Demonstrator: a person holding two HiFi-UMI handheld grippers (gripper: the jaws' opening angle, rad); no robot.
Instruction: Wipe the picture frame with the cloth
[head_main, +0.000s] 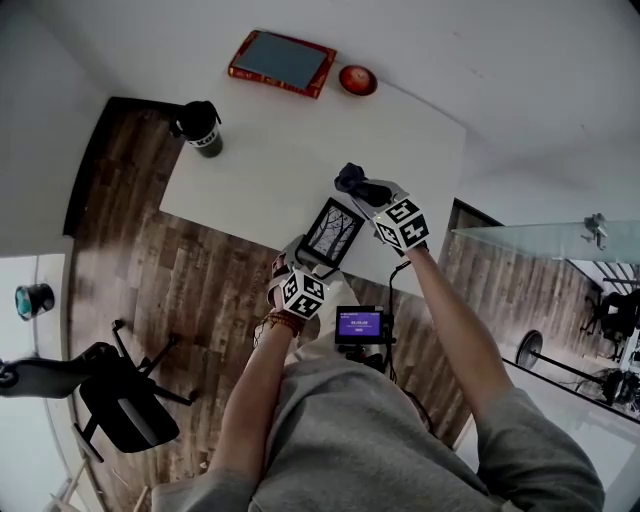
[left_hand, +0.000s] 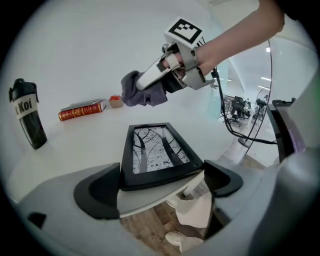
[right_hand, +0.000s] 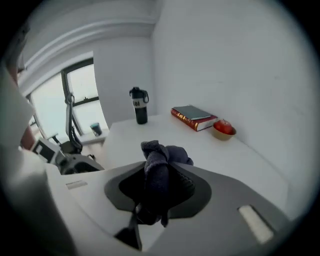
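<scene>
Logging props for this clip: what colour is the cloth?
The cloth is dark bluish-grey, shown best in the right gripper view.

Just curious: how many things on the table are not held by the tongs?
3: a black bottle near the left edge, a red book at the far side, and a small bowl right of it.
</scene>
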